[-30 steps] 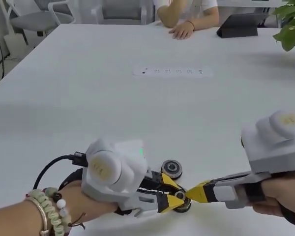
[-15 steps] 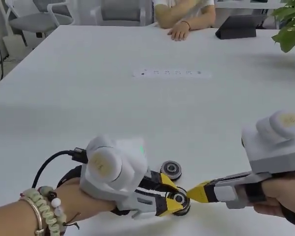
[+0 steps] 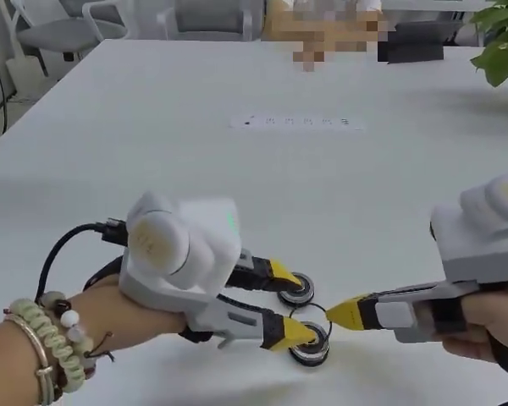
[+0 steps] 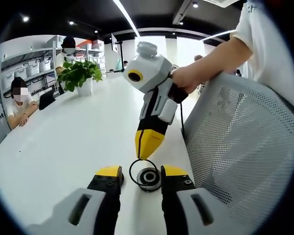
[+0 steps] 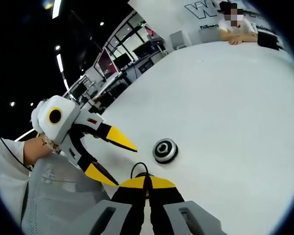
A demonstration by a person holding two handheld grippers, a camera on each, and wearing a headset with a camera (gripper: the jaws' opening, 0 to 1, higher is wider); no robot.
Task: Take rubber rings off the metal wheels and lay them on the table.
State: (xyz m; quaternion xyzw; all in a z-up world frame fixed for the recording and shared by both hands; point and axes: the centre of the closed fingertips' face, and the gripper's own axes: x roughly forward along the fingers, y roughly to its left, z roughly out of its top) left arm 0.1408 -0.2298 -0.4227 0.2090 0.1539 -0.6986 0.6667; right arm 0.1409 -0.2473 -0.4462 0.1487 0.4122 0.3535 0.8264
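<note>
Two metal wheels lie near the table's front edge: a far wheel (image 3: 296, 289) (image 5: 165, 150) and a near wheel (image 3: 311, 347) (image 4: 149, 176). A thin black rubber ring (image 3: 318, 315) (image 4: 135, 169) (image 5: 138, 169) stands half off the near wheel as a loop. My right gripper (image 3: 345, 314) (image 5: 147, 183) is shut on that ring, its yellow tip (image 4: 148, 144) just above the wheel. My left gripper (image 3: 288, 302) (image 4: 140, 172) is open, its jaws spread around the near wheel, which sits against the right-hand jaw.
A white power strip (image 3: 296, 123) lies mid-table. Another person sits at the far end (image 4: 19, 104) beside a dark tablet stand (image 3: 411, 46). A potted plant (image 3: 501, 42) stands at the back right. A mesh chair back (image 4: 240, 147) is close behind the table's front edge.
The left gripper's jaws have spread apart from the near wheel they were closed on. The right gripper has drawn back to the right, and the ring now shows as a loop off the wheel.
</note>
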